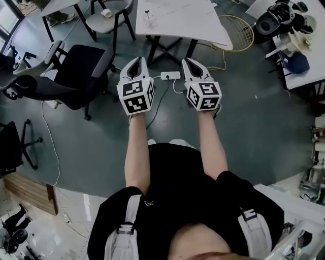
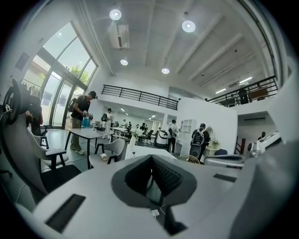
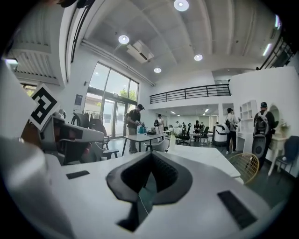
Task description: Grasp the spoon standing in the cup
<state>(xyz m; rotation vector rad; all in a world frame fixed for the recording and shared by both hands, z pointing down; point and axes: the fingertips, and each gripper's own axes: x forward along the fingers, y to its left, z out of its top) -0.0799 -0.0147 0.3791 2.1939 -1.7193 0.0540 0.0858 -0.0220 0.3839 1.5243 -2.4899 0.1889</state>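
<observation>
No cup with a spoon shows in any view. In the head view both grippers are held out side by side above the grey floor, short of a white table [image 1: 177, 20]. My left gripper [image 1: 138, 61] has its jaws together at the tips, with nothing between them. My right gripper [image 1: 189, 61] is shut and empty too. The left gripper view looks past its closed jaws [image 2: 150, 158] toward the table. A small dark thing [image 1: 148, 19] stands on the table; I cannot tell what it is. The right gripper [image 3: 150, 155] points the same way.
A black office chair [image 1: 76, 71] stands to the left. A grey chair at the back holds a paper cup [image 1: 106, 12]. A white power strip [image 1: 170, 75] with cables lies on the floor ahead. A racket [image 1: 241, 33] leans by the table. A cluttered desk [image 1: 299, 61] is at the right. Several people stand far off.
</observation>
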